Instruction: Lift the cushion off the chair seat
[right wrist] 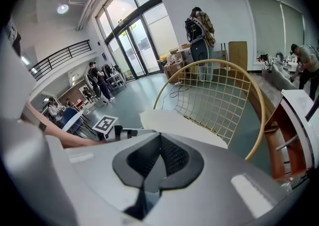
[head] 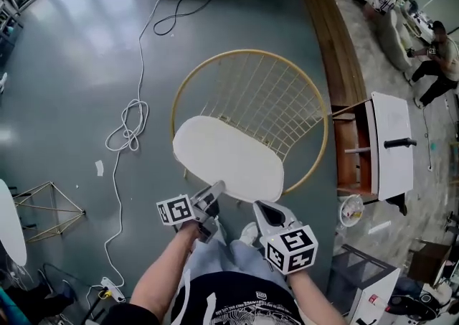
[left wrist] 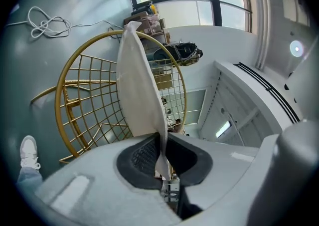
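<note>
A grey floor (head: 72, 65) spreads under a round gold wire chair (head: 247, 51), seen from above by the person working over it with a hand-held tool in each hand. To the chair's right stands a wooden shelf unit (head: 391, 144) with a white top, well apart from the action. A white oval cushion (head: 229, 158) lies over the front of the chair, in front of its wire back, its near edge towards the person. The left tool (head: 214, 193) has that near edge pinched between its pads, its jaws nearly together with only the thin fabric rim between them. From that tool's own camera the cushion stretches away edge-on across the gold wire back. Whether the cushion's far edge touches the seat cannot be made out. The right tool (head: 267, 210) sits just beside the same near edge, towards the cushion's right end, its jaw tips brought together with nothing visible between them. A white cable (head: 129, 126) loops in a loose tangle on the floor to the chair's left. A white shoe (left wrist: 29, 150) shows on the floor beside the chair.
</note>
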The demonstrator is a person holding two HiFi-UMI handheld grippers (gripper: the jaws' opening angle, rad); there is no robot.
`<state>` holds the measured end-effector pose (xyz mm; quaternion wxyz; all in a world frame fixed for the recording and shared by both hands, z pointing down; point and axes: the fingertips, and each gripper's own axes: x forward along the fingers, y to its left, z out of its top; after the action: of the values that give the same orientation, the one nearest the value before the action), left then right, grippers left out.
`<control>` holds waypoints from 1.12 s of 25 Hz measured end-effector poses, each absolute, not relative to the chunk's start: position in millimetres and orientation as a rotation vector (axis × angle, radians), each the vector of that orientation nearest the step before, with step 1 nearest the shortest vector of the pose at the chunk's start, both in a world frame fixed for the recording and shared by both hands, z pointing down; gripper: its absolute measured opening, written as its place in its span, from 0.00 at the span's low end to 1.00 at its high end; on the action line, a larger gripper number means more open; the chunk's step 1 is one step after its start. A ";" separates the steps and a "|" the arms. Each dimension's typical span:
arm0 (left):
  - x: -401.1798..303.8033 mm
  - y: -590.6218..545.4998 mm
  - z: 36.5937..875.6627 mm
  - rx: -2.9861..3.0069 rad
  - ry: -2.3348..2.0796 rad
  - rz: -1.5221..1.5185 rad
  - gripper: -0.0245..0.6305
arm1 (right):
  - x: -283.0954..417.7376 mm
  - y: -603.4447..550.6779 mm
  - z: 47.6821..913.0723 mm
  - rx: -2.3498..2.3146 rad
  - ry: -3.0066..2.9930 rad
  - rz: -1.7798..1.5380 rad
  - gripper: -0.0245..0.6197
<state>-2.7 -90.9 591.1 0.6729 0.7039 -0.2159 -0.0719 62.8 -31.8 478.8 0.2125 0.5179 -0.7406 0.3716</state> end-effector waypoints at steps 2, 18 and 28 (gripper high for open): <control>-5.2 -92.2 578.7 1.596 -0.499 -0.172 0.08 | 66.1 -31.8 474.7 1.450 -2.069 1.035 0.04; -12.8 -50.4 471.9 1.678 -0.683 -0.253 0.08 | 70.8 -25.5 427.0 1.425 -2.310 0.923 0.04; -11.7 -34.0 410.4 1.823 -0.866 -0.321 0.09 | 69.4 -15.1 394.5 1.363 -2.457 0.817 0.04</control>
<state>-11.7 -34.0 410.4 0.5219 0.7610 -0.3614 -0.1340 69.4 -15.1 394.5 0.1077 0.4631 -0.8348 0.2777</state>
